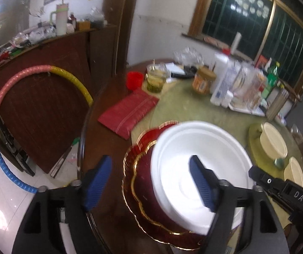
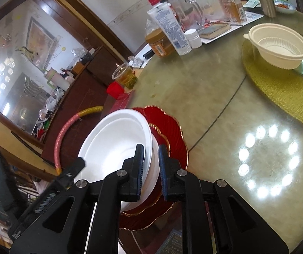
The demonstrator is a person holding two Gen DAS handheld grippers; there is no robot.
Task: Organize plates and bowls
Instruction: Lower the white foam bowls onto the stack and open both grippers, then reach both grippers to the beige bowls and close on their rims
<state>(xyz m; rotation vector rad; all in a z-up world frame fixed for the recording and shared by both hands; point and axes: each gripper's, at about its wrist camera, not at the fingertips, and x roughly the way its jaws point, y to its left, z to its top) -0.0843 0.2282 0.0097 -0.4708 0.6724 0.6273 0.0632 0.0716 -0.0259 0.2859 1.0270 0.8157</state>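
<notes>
Right wrist view: round table (image 2: 215, 97); red plates (image 2: 168, 127) stacked at its near edge, white bowl (image 2: 113, 139) atop them. Right gripper (image 2: 151, 167) straddles bowl's rim, jaws nearly closed on it. Left gripper (image 1: 151, 182) spread wide, empty, above bowl. Bowl likely light, thin, flexible; pinch rim gently.

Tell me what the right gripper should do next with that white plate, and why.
Probably lower it flat onto the red plates and open. The right gripper pinches the white plate by its rim, tilted above the red stack, so it is not yet resting. The left gripper hangs open over it, gripping nothing.
</notes>
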